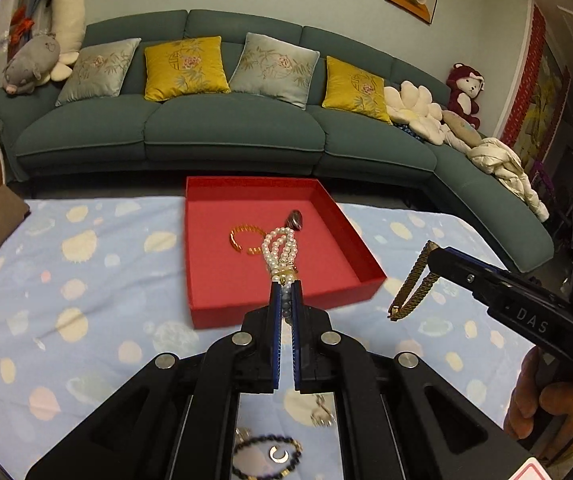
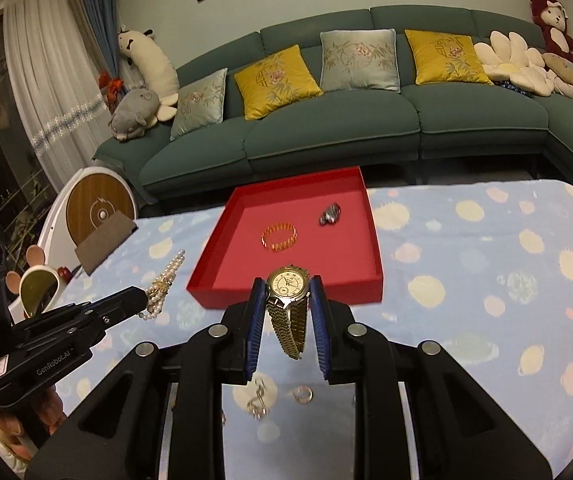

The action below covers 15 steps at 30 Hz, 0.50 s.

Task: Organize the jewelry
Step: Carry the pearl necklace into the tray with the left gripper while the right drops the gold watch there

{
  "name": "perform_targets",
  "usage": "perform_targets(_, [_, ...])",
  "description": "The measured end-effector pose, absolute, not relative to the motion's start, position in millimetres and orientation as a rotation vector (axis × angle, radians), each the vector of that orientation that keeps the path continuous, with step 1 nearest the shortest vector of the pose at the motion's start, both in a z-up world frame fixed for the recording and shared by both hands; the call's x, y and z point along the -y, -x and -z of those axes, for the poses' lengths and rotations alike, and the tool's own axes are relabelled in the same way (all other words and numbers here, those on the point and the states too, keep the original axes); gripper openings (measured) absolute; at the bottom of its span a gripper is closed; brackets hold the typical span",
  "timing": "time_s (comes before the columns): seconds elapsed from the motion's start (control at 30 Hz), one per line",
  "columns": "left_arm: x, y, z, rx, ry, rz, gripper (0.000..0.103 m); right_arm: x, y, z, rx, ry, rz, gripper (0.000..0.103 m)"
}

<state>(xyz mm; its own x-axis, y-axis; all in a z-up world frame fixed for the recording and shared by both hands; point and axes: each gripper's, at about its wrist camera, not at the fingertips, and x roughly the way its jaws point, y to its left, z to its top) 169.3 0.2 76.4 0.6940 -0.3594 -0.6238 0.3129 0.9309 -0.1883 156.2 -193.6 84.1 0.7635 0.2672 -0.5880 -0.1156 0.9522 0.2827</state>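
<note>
L gripper (image 1: 285,286) jaws pinch a pearl bracelet (image 1: 279,246), held above the near part of the red tray (image 1: 282,300). R gripper (image 2: 286,292) jaws clamp a gold watch (image 2: 289,284) by its case, strap hanging down, just short of the tray's front wall. In tray: gold bangle (image 2: 279,237) mid-floor, dark ring (image 2: 329,214) farther back w/ gap between. Tray sits on a blue spotted cloth (image 2: 466,280); green sofa (image 2: 326,132) behind.

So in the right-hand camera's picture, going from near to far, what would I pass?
Ring on the cloth → gold watch in the right claw → gold bracelet in the red tray → green sofa.
</note>
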Motion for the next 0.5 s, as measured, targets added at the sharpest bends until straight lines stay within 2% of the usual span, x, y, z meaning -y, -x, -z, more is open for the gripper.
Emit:
perform_targets(0.17, [10,-222,-68,-0.720,0.027,0.337,0.003,195,-219,-83,-0.676,-0.244,-0.209,0.022])
perform_targets(0.5, [25,-280,-5,-0.833,0.003,0.288,0.003,194,-300,-22,-0.792,-0.227,-0.155,0.022])
